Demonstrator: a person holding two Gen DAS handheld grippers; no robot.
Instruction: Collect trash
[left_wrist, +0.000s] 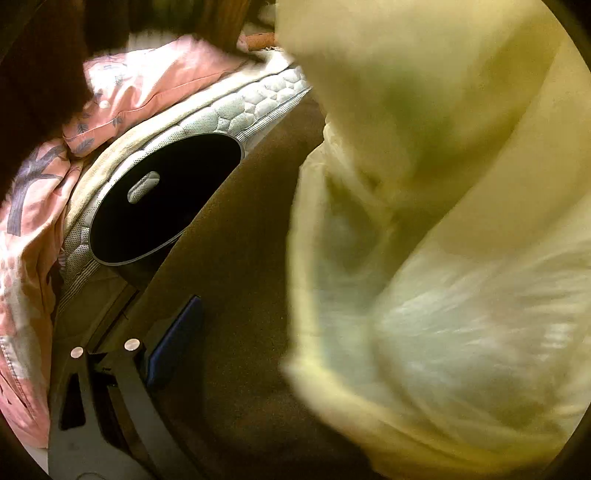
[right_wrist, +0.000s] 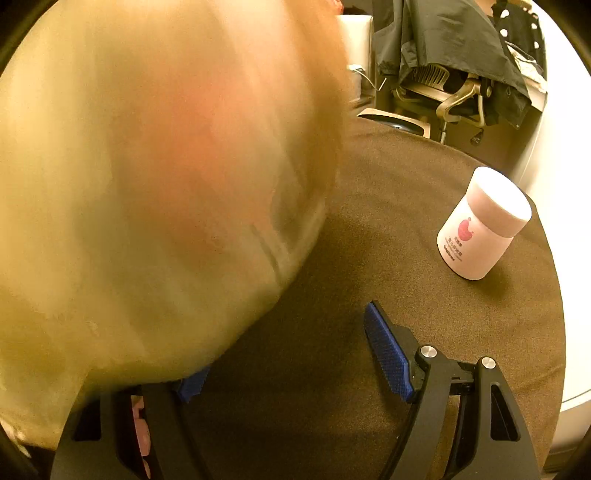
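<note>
A yellow translucent trash bag (left_wrist: 443, 240), blurred, fills the right half of the left wrist view and hangs above a brown cloth-covered table (left_wrist: 240, 258). My left gripper (left_wrist: 295, 306) shows only its left blue pad (left_wrist: 177, 339), set wide; the bag hides the other finger. In the right wrist view the same bag (right_wrist: 155, 192) fills the left side and covers part of the left pad (right_wrist: 192, 384). My right gripper (right_wrist: 291, 336) is open, with nothing between its fingers. A white jar (right_wrist: 484, 225) with a pink apple mark stands on the brown table (right_wrist: 369, 221), ahead and to the right.
A black round object (left_wrist: 166, 199) with a grey rim leans against a quilted mattress (left_wrist: 251, 99) with pink bedding (left_wrist: 147, 85). Behind the table stands an office chair (right_wrist: 458, 99) draped in dark clothes. A white wall (right_wrist: 561, 184) lies on the right.
</note>
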